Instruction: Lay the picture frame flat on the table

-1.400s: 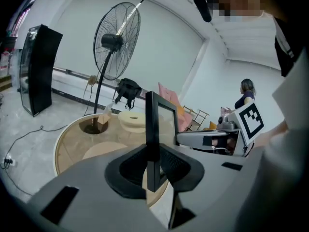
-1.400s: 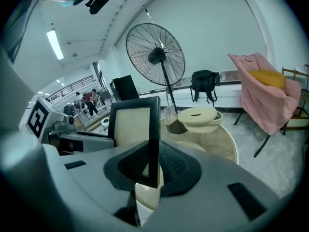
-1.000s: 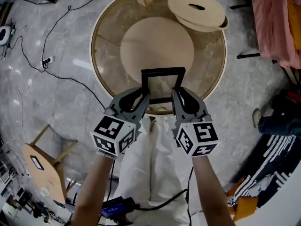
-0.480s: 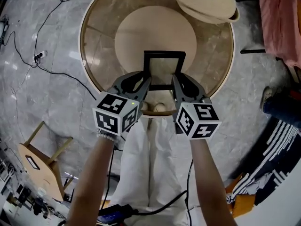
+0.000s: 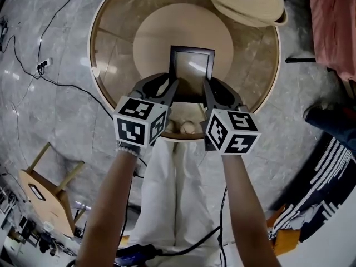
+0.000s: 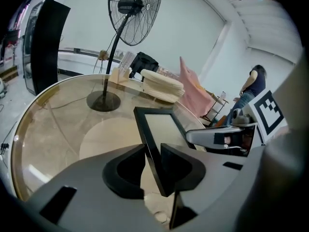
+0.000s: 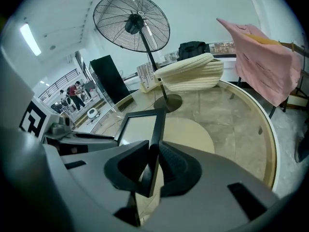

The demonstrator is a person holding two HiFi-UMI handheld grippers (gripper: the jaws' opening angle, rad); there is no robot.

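Left gripper: the grey two-jaw left gripper (image 5: 169, 89) is clamping its jaws, part-way closed, on the left side bar of the frame near its near corner; its own view shows the bar sitting pinched between both pads (image 6: 170, 164).
Right gripper: the grey two-jaw right gripper (image 5: 209, 89) is squeezing the frame's right side bar in the same way, jaws narrowed onto the bar (image 7: 153, 159).
Picture frame: the black rectangular picture frame with a pale glazed pane (image 5: 192, 70) is hanging between the two grippers over the near half of the table, tilting with its far edge leaning away from the person; whether it is touching the glass cannot be told.
Table: the round glass-topped table with a pale wooden rim (image 5: 99, 77) is lying under the frame, a beige disc (image 5: 167, 35) showing through the glass.
On the table: a cream woven coiled basket (image 5: 245, 1) is sitting at the far right edge.
Around: a pink cloth (image 5: 334, 26) is hanging to the right; a black pedestal fan (image 7: 131, 22) is standing beyond the table.
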